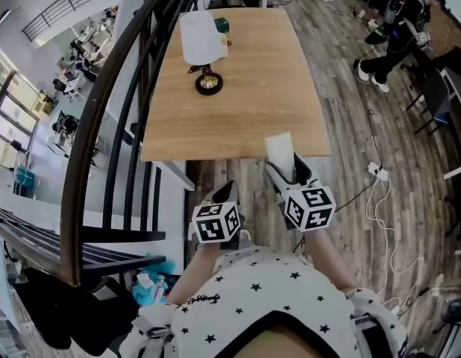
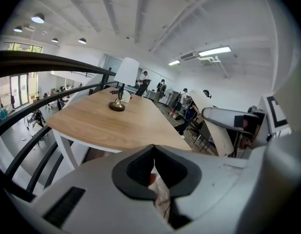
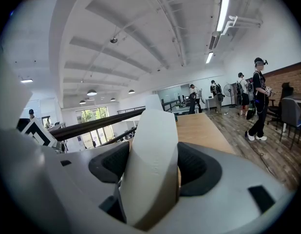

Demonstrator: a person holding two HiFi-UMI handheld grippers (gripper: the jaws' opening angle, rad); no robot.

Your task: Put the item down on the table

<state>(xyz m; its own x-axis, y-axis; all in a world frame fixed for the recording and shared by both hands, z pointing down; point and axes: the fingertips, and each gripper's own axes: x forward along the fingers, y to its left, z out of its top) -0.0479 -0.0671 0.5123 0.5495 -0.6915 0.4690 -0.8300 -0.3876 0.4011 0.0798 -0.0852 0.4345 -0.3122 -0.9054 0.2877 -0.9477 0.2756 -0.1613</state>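
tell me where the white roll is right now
The white roll is clamped in the right gripper, at the head view's lower right. Its tip is over the near edge of the wooden table, well short of the lamp.

The white item's [image 3: 151,150] lower end hides between the pads [image 3: 201,168]; green and red things [image 1: 223,27] behind the lampshade [image 1: 199,37] are too small to identify.

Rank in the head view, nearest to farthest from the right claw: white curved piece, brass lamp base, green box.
1. White curved piece, gripped in the right claw.
2. Brass lamp base, mid-table, leftward.
3. Green box, table's far end.
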